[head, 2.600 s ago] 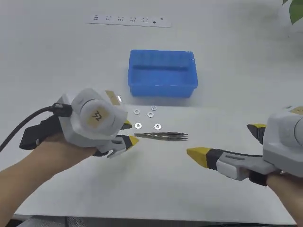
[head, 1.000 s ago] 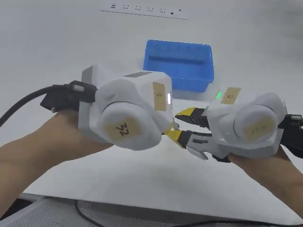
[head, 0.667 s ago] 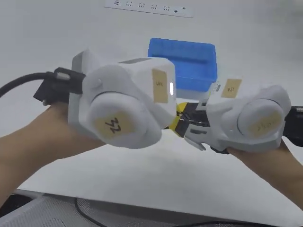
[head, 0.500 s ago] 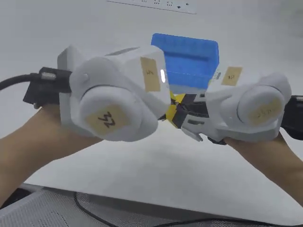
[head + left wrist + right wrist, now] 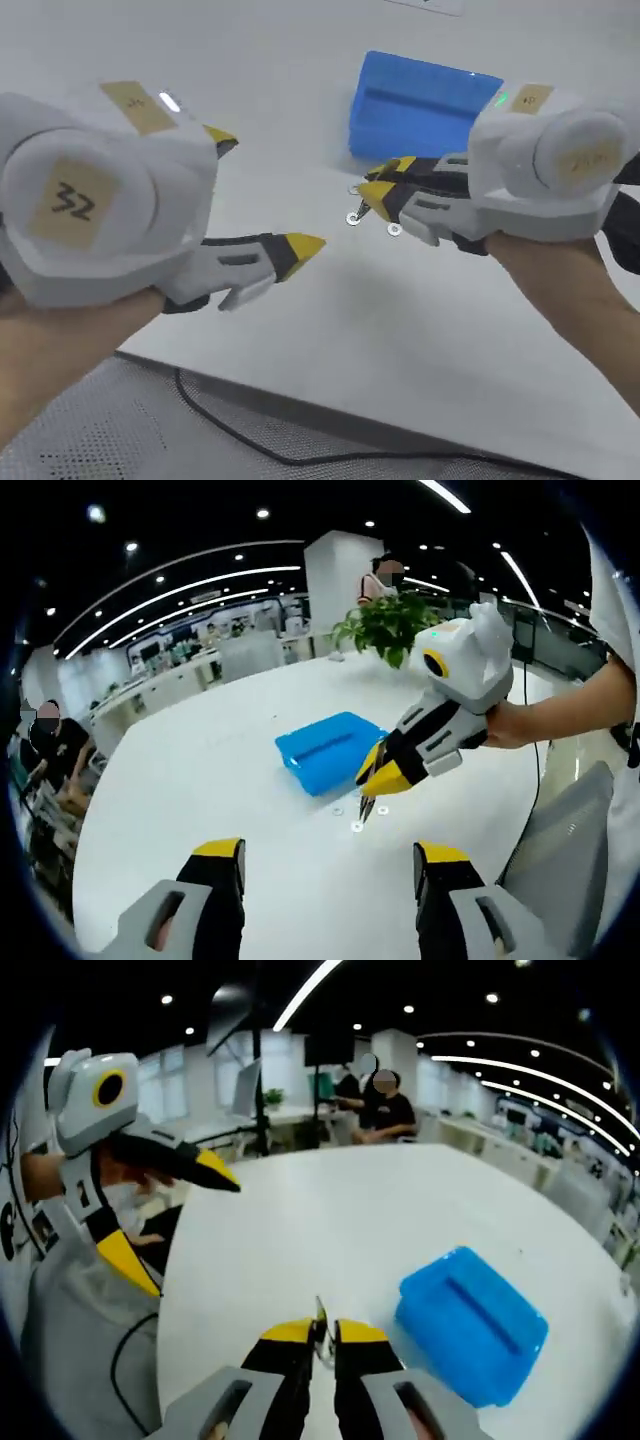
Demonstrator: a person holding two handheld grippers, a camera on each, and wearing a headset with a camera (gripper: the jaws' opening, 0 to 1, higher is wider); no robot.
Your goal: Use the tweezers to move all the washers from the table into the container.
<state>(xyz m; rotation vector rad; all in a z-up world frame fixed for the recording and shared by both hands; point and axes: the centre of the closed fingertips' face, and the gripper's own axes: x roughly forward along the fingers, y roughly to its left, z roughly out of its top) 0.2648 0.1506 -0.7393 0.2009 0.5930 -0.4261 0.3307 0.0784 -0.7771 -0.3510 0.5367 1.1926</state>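
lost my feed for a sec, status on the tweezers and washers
Left claw open, empty. Right claw shut on tweezers, tips by washers on table. Container just beyond, nothing in the way.

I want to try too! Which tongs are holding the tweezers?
The right tongs, shut on the tweezers; the left tongs are wide open, holding nothing.

White rounded left gripper (image 5: pixel 263 190), right gripper (image 5: pixel 375 183), yellow-tipped jaws, tan labels (image 5: pixel 75 200)
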